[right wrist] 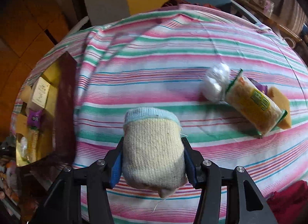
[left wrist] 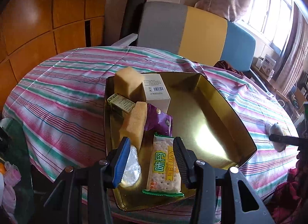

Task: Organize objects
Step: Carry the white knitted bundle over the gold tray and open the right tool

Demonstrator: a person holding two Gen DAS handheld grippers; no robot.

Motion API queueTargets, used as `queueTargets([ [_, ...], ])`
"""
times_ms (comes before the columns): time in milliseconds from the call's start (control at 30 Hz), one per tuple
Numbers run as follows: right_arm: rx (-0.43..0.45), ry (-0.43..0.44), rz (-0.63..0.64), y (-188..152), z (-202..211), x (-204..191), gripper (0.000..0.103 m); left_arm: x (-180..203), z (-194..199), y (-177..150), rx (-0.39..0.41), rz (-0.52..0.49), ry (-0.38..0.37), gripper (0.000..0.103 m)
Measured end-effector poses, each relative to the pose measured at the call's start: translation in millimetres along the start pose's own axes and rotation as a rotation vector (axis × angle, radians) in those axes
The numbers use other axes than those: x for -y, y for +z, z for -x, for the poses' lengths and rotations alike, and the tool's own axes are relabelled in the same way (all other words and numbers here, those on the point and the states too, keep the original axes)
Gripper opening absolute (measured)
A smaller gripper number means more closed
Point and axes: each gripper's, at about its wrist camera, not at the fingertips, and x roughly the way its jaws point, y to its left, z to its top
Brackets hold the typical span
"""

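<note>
A gold tin (left wrist: 221, 108) lies on the striped cloth. Its left half holds two yellow sponges (left wrist: 134, 123), a white box (left wrist: 156, 93), a small green box (left wrist: 121, 102), a purple packet (left wrist: 158, 120), a cracker packet (left wrist: 163, 168) and a plastic-wrapped lump (left wrist: 132, 168). My left gripper (left wrist: 152, 141) hangs open over the tin's near end, gripping nothing. My right gripper (right wrist: 153, 141) is shut on a rolled cream sock (right wrist: 152, 156) with a blue cuff, above the cloth right of the tin (right wrist: 65, 108). On the cloth to the right lie a wrapped white ball (right wrist: 215, 83), another cracker packet (right wrist: 254, 104) and a sponge (right wrist: 283, 100).
The striped cloth (right wrist: 173, 54) covers a rounded table. A grey, yellow and blue chair back (left wrist: 192, 31) stands behind it, with wooden cabinets (left wrist: 38, 21) to the left. Red fabric (right wrist: 288, 200) lies at the near right edge. Bags and clutter (left wrist: 9, 175) sit low on the left.
</note>
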Motion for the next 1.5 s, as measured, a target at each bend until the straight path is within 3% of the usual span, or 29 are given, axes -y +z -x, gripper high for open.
queueTargets([
  [267, 0.089, 0.167, 0.179, 45.5, -13.2, -157.6, 0.054, -12.5, -1.0, -1.9, 0.004, 0.048, 0.005, 0.046],
  [400, 0.062, 0.215, 0.277, 42.1, -27.8, -218.8, 0.054, -20.9, 0.3, -1.0, 0.008, 0.081, 0.007, 0.046],
  [600, -0.045, 0.198, 0.351, 24.3, -78.5, -272.2, 0.054, -25.3, 2.1, -0.3, 0.018, 0.101, 0.014, 0.046],
  [733, -0.108, 0.176, 0.368, 12.0, -110.5, -288.8, 0.055, -26.2, 1.1, -0.8, 0.016, 0.104, 0.015, 0.046],
  [900, -0.140, 0.240, 0.385, -3.7, -123.0, -301.3, 0.058, -28.2, -2.2, -1.1, 0.007, 0.109, 0.024, 0.046],
  [1067, -0.143, 0.298, 0.366, -5.6, -124.1, -298.7, 0.068, -27.6, -3.1, -1.8, 0.006, 0.104, 0.033, 0.046],
  [1133, -0.129, 0.309, 0.361, -5.2, -121.1, -295.1, 0.069, -26.5, -1.8, -1.2, 0.012, 0.100, 0.036, 0.046],
  [1267, -0.090, 0.321, 0.335, -2.3, -107.4, -286.1, 0.080, -22.5, 2.4, 0.8, 0.026, 0.085, 0.043, 0.046],
  [1500, 0.033, 0.279, 0.330, 4.2, -72.5, -262.9, 0.089, -11.3, 8.4, 2.5, 0.040, 0.050, 0.051, 0.046],
])
